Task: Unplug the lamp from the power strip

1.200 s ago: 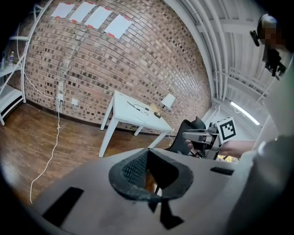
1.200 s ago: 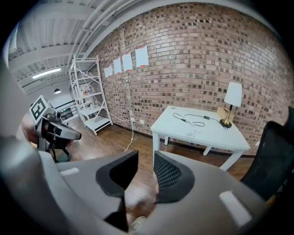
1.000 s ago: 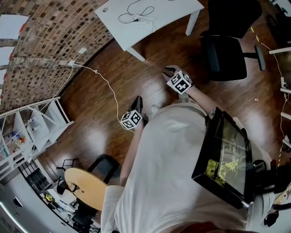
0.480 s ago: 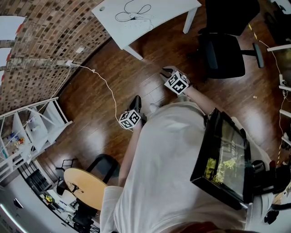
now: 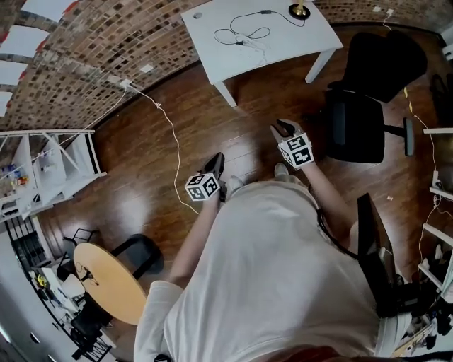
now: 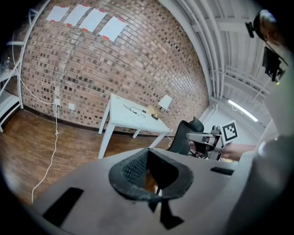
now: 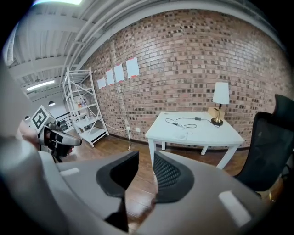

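A white table (image 5: 212, 21) stands by the brick wall, far from both grippers. On it are the lamp (image 7: 220, 103), of which the head view shows only the base (image 5: 299, 10), a looped black cable (image 5: 237, 34) and a white power strip (image 5: 255, 44). The left gripper (image 5: 214, 164) hangs over the wooden floor in front of the person, shut with nothing in it. The right gripper (image 5: 283, 129) is held further right, near the black chair. Its jaws (image 7: 146, 172) stand apart with nothing between them. The table (image 6: 133, 117) and lamp (image 6: 161, 104) also show small in the left gripper view.
A black office chair (image 5: 371, 85) stands right of the table. A white cord (image 5: 170, 134) runs from a wall socket across the floor. White shelving (image 5: 49, 170) is at the left, with a round wooden stool (image 5: 106, 279) below it.
The head view has tilted toward the table, so the lamp base and the whole tabletop now show. Both grippers keep about the same pose in front of the person.
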